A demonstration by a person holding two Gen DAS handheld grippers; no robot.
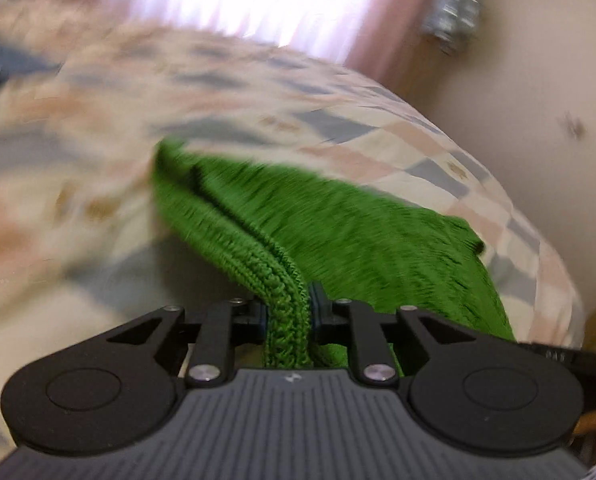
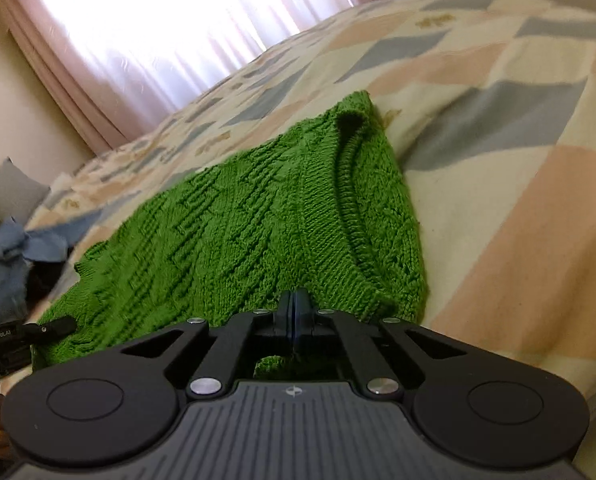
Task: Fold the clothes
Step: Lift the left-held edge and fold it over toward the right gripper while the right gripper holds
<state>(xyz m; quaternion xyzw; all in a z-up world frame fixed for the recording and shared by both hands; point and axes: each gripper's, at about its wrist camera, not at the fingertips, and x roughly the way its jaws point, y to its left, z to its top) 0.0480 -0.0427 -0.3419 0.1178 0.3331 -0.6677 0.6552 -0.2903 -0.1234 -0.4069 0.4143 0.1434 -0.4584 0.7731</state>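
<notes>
Item one: a green knitted sweater (image 2: 233,224), which we find spread on a bed under a patchwork quilt (image 2: 498,128) of peach, cream and grey-blue squares. In the right wrist view it lies mostly flat, its ribbed neckline (image 2: 352,184) curving along the right half, with the textured body reaching left and towards us.

Item two: our left tool (image 1: 287,316). We see a thick ribbed fold of the sweater (image 1: 338,232) pinched between its two pads, the jaws nearly together and clamped on the knit. The fabric rises from the quilt (image 1: 398,140) to the tool in a taut ridge. This view is heavily blurred.

Item three: our right tool (image 2: 293,312). Its jaws stand fully together at the near edge of the sweater; the pads meet with a thin bit of the knit's edge seemingly caught between them, though we cannot tell how much.

Item four, surroundings: pink curtains (image 2: 97,32) over a bright window at the far side; a grey cushion (image 2: 11,192) at far left; a bundle of blue cloth (image 2: 5,264) at the left edge; the left tool's black body (image 2: 1,344) near the sweater's left hem.
</notes>
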